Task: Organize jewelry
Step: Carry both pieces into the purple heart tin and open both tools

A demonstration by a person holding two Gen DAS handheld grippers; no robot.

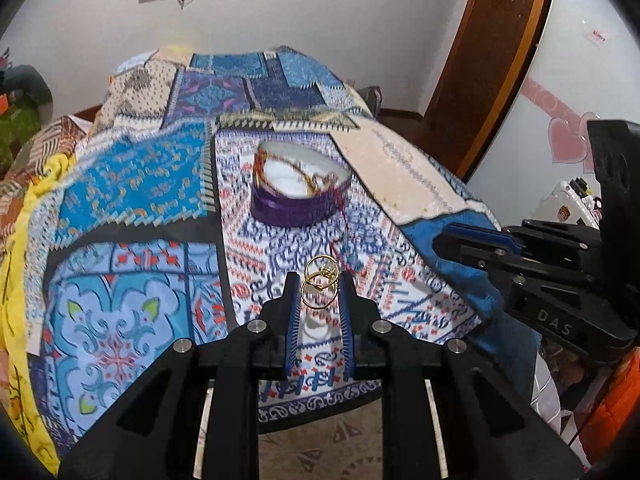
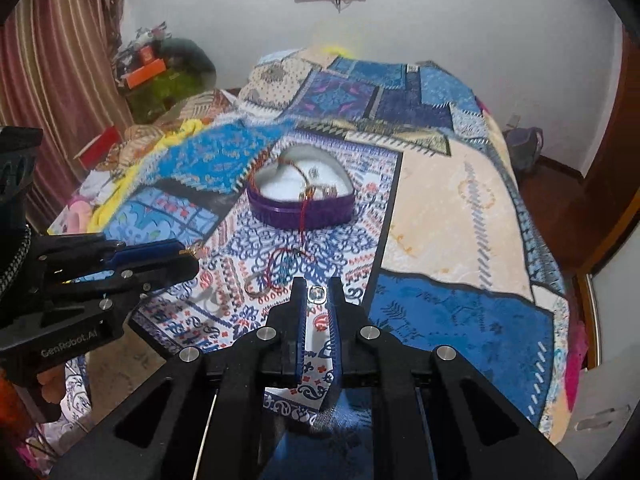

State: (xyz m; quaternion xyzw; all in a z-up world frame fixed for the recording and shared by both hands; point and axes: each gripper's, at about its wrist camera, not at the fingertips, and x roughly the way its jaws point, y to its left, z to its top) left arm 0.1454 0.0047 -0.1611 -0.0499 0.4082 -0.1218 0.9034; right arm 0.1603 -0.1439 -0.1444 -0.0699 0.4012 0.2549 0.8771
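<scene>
My left gripper (image 1: 319,280) is shut on a pair of linked gold rings (image 1: 316,296), held above the patterned bedspread (image 1: 132,240). My right gripper (image 2: 317,284) is shut on a small silver ring (image 2: 317,295), also held off the cloth. Farther back sits a purple heart-shaped box (image 2: 300,210) with white lining and some jewelry inside; the same box (image 1: 296,210) appears in the left wrist view. A red cord bracelet with teal beads (image 2: 284,266) trails from the box onto the bed. Another ring (image 2: 256,286) lies on the cloth beside it. Each gripper shows in the other's view, the right gripper (image 1: 440,240) and the left gripper (image 2: 188,256).
The bed's front edge lies just below both grippers, with carpet (image 1: 320,452) under it. A yellow cloth (image 1: 16,280) is bunched at the bed's left side. A wooden door (image 1: 492,48) stands on the right. A striped curtain (image 2: 60,60) and a cluttered shelf (image 2: 160,76) are at the far left.
</scene>
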